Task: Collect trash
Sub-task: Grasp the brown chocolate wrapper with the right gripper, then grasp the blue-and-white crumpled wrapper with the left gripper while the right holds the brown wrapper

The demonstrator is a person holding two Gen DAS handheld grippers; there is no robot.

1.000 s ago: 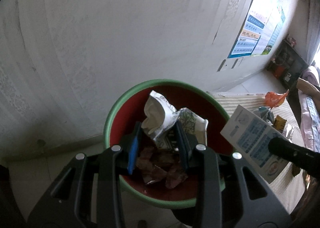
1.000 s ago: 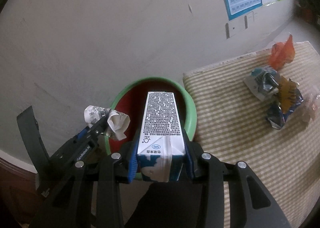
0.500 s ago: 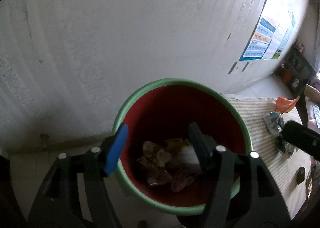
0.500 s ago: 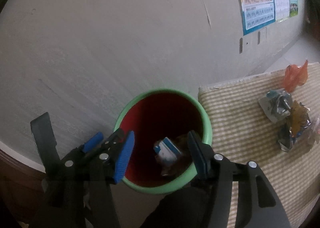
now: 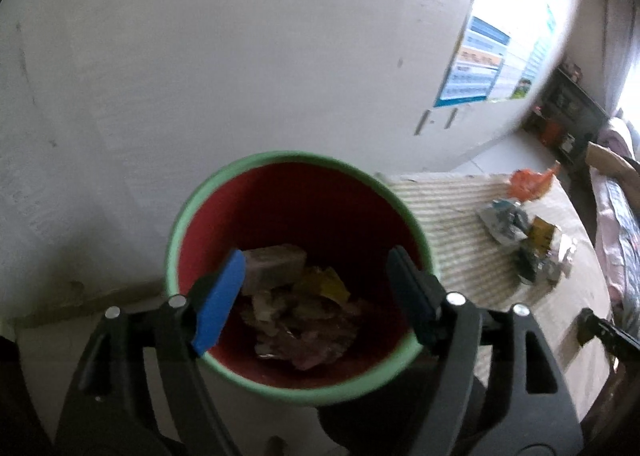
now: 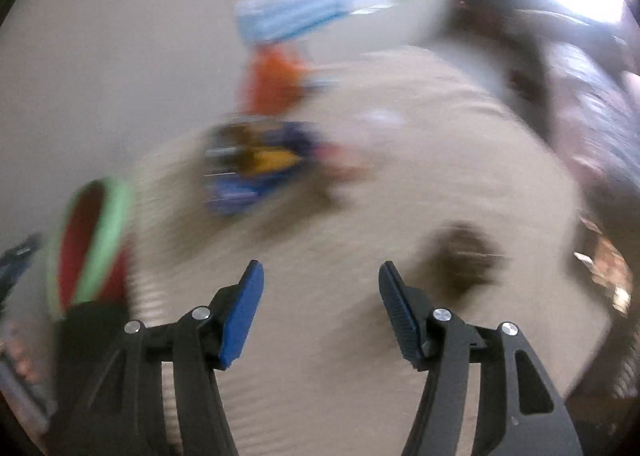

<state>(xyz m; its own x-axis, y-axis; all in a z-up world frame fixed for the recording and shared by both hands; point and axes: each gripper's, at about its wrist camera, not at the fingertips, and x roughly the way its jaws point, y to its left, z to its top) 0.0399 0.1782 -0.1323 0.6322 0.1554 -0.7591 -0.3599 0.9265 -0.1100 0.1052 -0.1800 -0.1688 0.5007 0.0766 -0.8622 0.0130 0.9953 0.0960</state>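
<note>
A green-rimmed bin (image 5: 296,386) with a red inside holds several crumpled wrappers and a carton. My left gripper (image 5: 316,266) hangs over its mouth, jaws opening, nothing between them. In the blurred right wrist view my right gripper (image 6: 318,270) is over the striped cloth, its jaws opening and empty. The bin (image 6: 100,228) shows there at the far left. A blue and yellow wrapper (image 6: 256,168) and an orange one (image 6: 272,76) lie ahead of the right gripper. A dark scrap (image 6: 464,252) lies to its right. The same wrappers (image 5: 524,244) show right of the bin.
A white wall with posters (image 5: 480,56) stands behind the bin. The striped cloth (image 5: 452,232) covers a low surface right of it. A dark shelf (image 5: 568,116) stands at the far right. Part of the right tool (image 5: 608,336) shows at the frame's right edge.
Both grippers let go: the crumpled paper and the milk carton dropped into the bin and the jaws opened. The right gripper then swung fast to the right, over the cloth.
</note>
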